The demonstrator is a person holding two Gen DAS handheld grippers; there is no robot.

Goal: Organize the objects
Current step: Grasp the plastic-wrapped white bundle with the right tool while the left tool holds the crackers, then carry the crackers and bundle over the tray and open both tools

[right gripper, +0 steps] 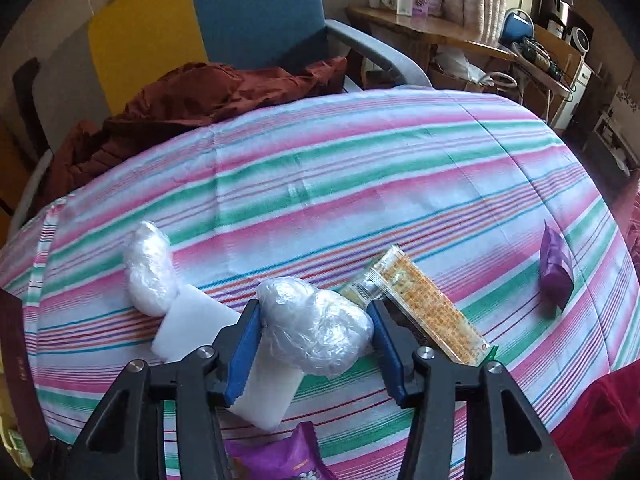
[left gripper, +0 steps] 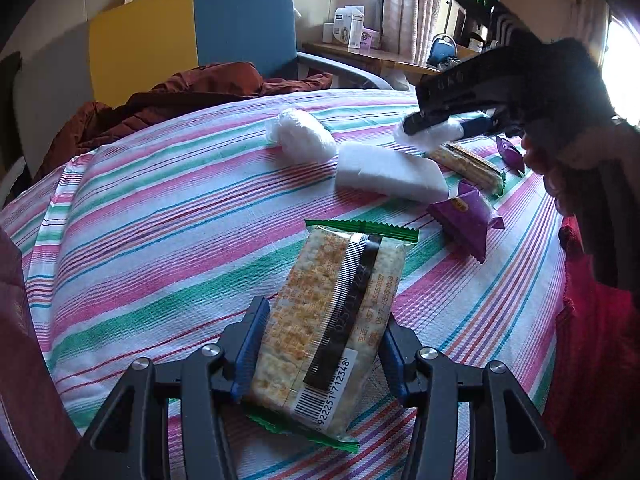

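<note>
While the left gripper (left gripper: 320, 344) sits low in the middle of its own view, its blue pads are clamped on the two long sides of a cracker packet (left gripper: 332, 320) with green crimped ends, barcode toward the camera, over the striped bedspread (left gripper: 160, 216). Toward the upper right of that view the right gripper (left gripper: 434, 130) is closed on a white plastic-wrapped bundle (left gripper: 424, 136), with a hand (left gripper: 560, 168) behind it at the right edge. From the right wrist view the same gripper (right gripper: 316, 328) shows its pads pressed against both sides of that crinkled bundle (right gripper: 316, 324), near the lower middle of the frame. Just beside it to the left lies a white foam block (right gripper: 192, 324), and a second wrapped bundle (right gripper: 150, 268) touches the block's far end. A second cracker packet (right gripper: 420, 304) lies slanted just right of the held bundle. A purple snack pouch (right gripper: 554, 272) sits well apart at the right, another purple pouch (right gripper: 280, 456) at the bottom edge. A rust-brown quilt (right gripper: 192, 96) is heaped at the upper left, before a blue and yellow chair (right gripper: 256, 12).
</note>
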